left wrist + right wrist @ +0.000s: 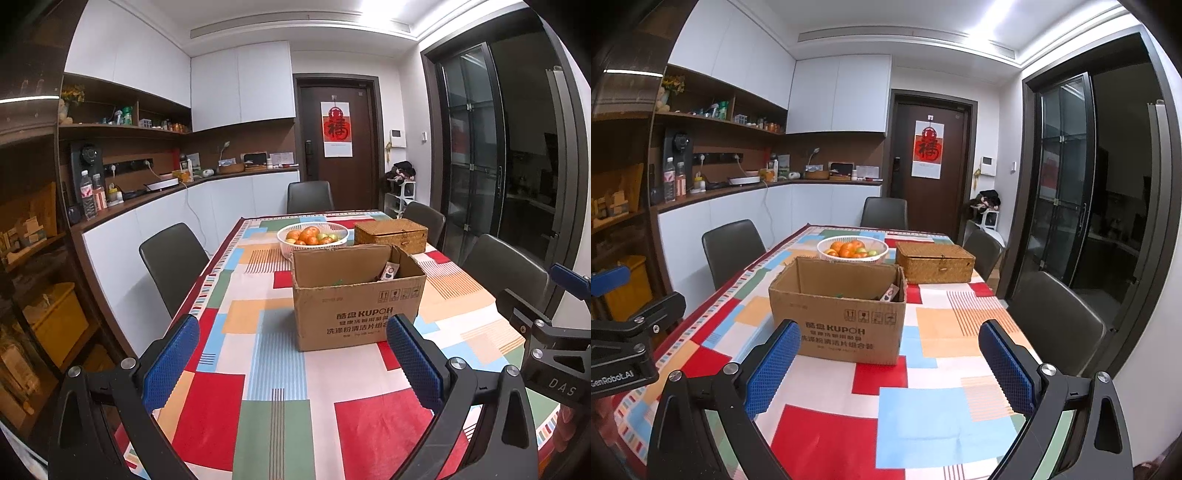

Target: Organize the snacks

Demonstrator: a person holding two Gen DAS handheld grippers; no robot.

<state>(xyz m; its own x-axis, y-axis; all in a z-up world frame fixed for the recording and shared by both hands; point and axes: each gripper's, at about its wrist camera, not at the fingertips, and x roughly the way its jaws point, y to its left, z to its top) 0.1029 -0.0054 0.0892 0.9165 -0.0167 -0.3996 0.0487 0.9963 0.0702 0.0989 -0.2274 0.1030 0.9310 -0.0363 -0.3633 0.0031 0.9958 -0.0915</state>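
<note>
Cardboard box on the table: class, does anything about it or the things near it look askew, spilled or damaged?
Nothing stands out. The cardboard box stands upright and open, a snack packet leaning inside its corner. The fruit basket and the closed wicker box sit tidy behind it. Nothing has spilled on the tablecloth.

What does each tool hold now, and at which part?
Nothing is held. The left tool and the right tool both stand open, with only the tablecloth showing between their pads. The box sits untouched on the table.
</note>
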